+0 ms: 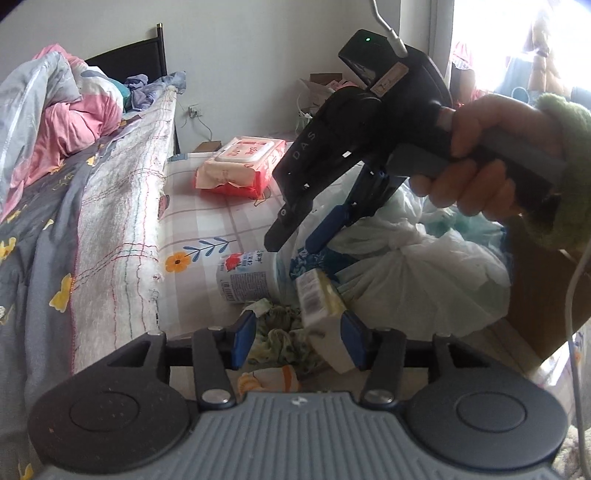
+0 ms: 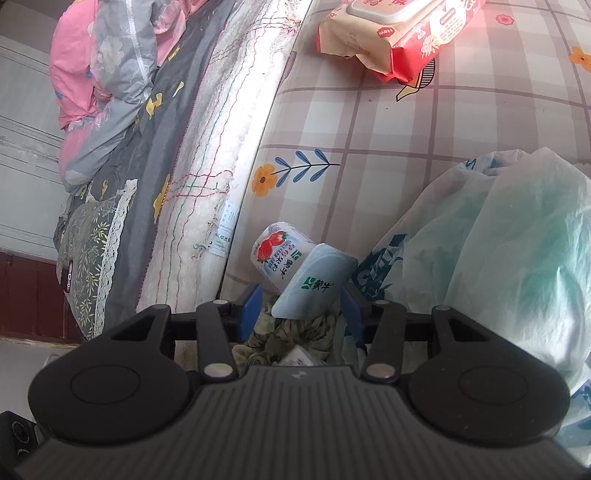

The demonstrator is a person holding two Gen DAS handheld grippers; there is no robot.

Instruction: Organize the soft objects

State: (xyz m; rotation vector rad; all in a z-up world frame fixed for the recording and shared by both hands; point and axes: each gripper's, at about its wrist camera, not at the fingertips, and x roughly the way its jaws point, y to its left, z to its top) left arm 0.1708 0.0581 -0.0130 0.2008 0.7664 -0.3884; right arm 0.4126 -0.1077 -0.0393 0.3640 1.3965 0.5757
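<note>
Lying on the checked sheet [image 2: 461, 122] are one wipes pack [image 2: 399, 33], one yogurt cup [image 2: 291, 264], one tissue pack [image 1: 319, 299], one floral cloth [image 1: 284, 332] and one plastic bag [image 2: 517, 236]; two grippers are showing.

Blown-out daylight from window [image 1: 517, 48], soft shadows, heavy fisheye warp at edges, pink glare w/ right view.

Left tool [image 1: 299, 338] spread wide over crumpled green floral cloth [image 1: 284, 332], right pad touching a small tissue pack [image 1: 319, 299]; right tool [image 1: 295, 232] angled down, tips apart above a yogurt cup [image 1: 247, 277] lying beside a knotted white plastic bag [image 1: 417, 266]; wet-wipes pack [image 1: 242, 166] well beyond on checked sheet [image 1: 207, 221].
</note>
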